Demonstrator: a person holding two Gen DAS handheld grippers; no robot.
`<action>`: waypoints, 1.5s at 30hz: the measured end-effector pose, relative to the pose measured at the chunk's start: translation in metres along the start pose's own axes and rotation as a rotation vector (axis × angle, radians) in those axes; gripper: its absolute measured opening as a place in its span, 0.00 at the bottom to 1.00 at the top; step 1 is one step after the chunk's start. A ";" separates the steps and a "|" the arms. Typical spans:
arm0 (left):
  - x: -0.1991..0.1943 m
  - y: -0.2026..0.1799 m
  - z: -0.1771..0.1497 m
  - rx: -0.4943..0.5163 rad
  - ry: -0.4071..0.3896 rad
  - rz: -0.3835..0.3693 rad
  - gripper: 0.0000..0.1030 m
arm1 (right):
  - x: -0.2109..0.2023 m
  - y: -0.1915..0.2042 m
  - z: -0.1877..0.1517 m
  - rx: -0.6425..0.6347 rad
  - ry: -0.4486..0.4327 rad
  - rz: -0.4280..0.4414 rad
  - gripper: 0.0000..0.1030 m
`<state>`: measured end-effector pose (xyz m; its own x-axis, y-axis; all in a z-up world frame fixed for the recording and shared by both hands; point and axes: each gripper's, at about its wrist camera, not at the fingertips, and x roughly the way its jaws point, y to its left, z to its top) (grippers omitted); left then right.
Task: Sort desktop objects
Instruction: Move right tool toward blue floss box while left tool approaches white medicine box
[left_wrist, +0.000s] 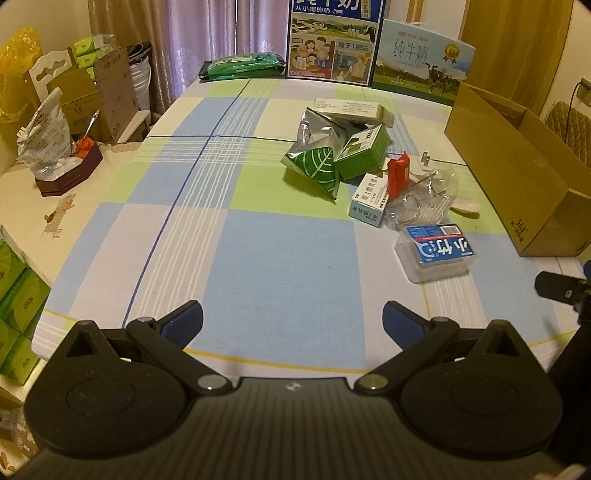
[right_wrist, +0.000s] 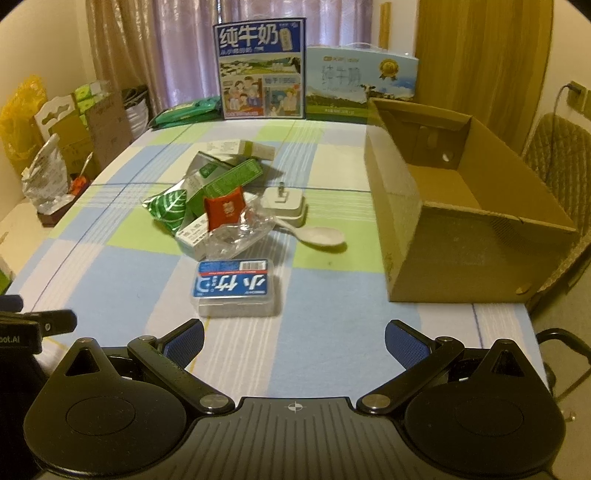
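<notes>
Both tools hover low over the near edge of the checked table (right_wrist: 122, 266), fingers spread wide apart with nothing between them: the left tool (left_wrist: 291, 325) sits left of the clutter, the right tool (right_wrist: 293, 341) almost straight in front of it. Taking the clear plastic box with the blue label (right_wrist: 234, 290) as the landmark, it lies flat just ahead of the right tool, slightly left of its centre line, and ahead and well to the right of the left tool, with bare cloth between it and both. Behind the box and to its left lie the green leaf-print pouch (right_wrist: 168, 208) and a small white carton (right_wrist: 192, 236); directly behind it, touching or nearly so, is crumpled clear plastic wrap (right_wrist: 240, 234) with a red packet (right_wrist: 223, 210) leaning over it, and green cartons (right_wrist: 225, 179) piled further back. Behind the box to its right lie a white spoon (right_wrist: 319, 236) and a white charger plug (right_wrist: 282, 201). Far right of the box stands the open cardboard box (right_wrist: 458, 254), empty inside.
</notes>
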<state>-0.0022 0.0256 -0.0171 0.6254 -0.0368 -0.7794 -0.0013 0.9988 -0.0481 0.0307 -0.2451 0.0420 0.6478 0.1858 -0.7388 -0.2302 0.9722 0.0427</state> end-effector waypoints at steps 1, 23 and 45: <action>0.000 0.000 0.001 0.001 -0.002 -0.005 0.99 | 0.000 0.000 0.000 0.003 -0.002 0.008 0.98; 0.038 -0.004 0.068 0.149 -0.016 -0.126 0.99 | 0.061 0.036 0.008 -0.063 -0.020 0.051 0.98; 0.102 -0.013 0.105 0.309 0.020 -0.181 0.99 | 0.123 0.047 0.007 -0.065 0.009 0.027 0.97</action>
<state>0.1432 0.0124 -0.0302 0.5787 -0.2112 -0.7877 0.3459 0.9383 0.0025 0.1051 -0.1758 -0.0421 0.6343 0.2105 -0.7439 -0.2943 0.9555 0.0195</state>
